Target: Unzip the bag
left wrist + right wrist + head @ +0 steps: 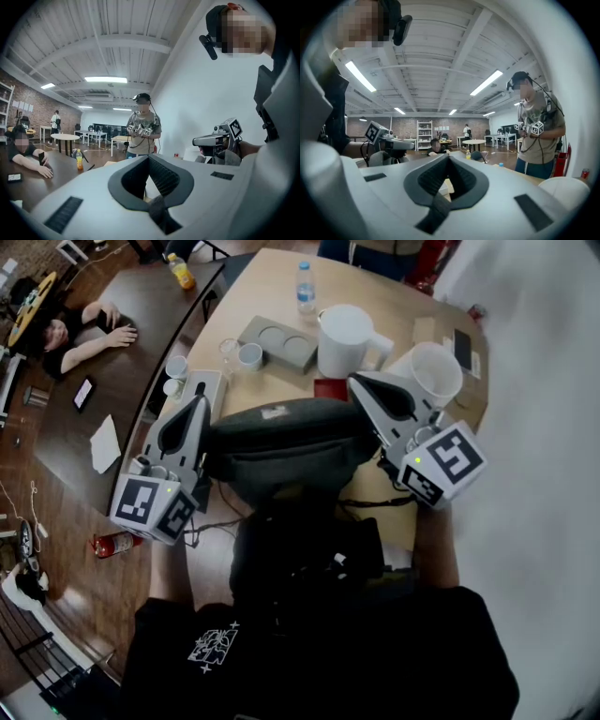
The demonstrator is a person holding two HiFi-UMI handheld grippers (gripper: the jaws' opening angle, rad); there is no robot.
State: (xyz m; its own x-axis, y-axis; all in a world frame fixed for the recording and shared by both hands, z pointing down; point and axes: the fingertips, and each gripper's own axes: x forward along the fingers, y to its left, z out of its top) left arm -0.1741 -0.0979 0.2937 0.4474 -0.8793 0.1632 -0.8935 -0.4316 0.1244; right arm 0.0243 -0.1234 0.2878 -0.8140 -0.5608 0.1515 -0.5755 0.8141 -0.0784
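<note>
In the head view a dark grey bag [281, 442] hangs between my two grippers, above the wooden table [272, 292] and in front of my dark clothes. My left gripper [199, 401] is at the bag's left end and my right gripper [359, 382] at its right end. Whether either one touches the bag is hidden. In the left gripper view its jaws [149, 157] stand shut with nothing between them. The right gripper [449, 157] looks the same in its own view: shut and empty. Both point about level across the room.
On the table behind the bag stand a white pitcher [345, 338], a white tub [433, 371], a water bottle [306, 287] and a grey tray [277, 341] with cups. A person [84, 334] leans on the dark table at left. Another person [143, 126] stands opposite.
</note>
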